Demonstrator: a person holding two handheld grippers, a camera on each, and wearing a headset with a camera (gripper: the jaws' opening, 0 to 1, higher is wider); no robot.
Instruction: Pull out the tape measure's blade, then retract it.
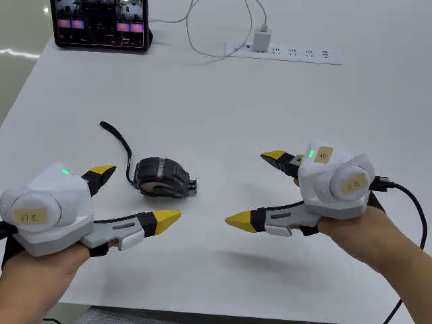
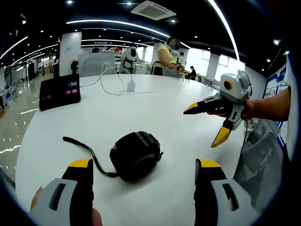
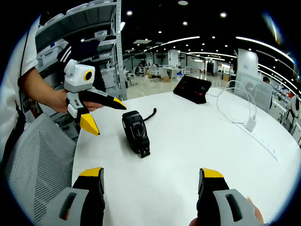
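A black tape measure (image 1: 161, 177) lies on the white table (image 1: 223, 101), its blade hook (image 1: 192, 183) pointing right and its black wrist strap (image 1: 116, 138) trailing to the upper left. The blade is inside the case. My left gripper (image 1: 142, 194) is open just left of the tape measure, whose case (image 2: 136, 154) sits ahead between the yellow-tipped jaws. My right gripper (image 1: 257, 189) is open to the right, a hand's width from the hook. The right gripper view has the tape measure (image 3: 135, 131) ahead and left of centre, with the left gripper (image 3: 109, 115) beyond it.
A dark tablet (image 1: 101, 23) stands at the table's far left. A white power strip (image 1: 283, 52) with a plugged charger (image 1: 262, 38) and cable lies at the far edge. The table's near edge runs just under both hands. People stand beyond the table in the left gripper view.
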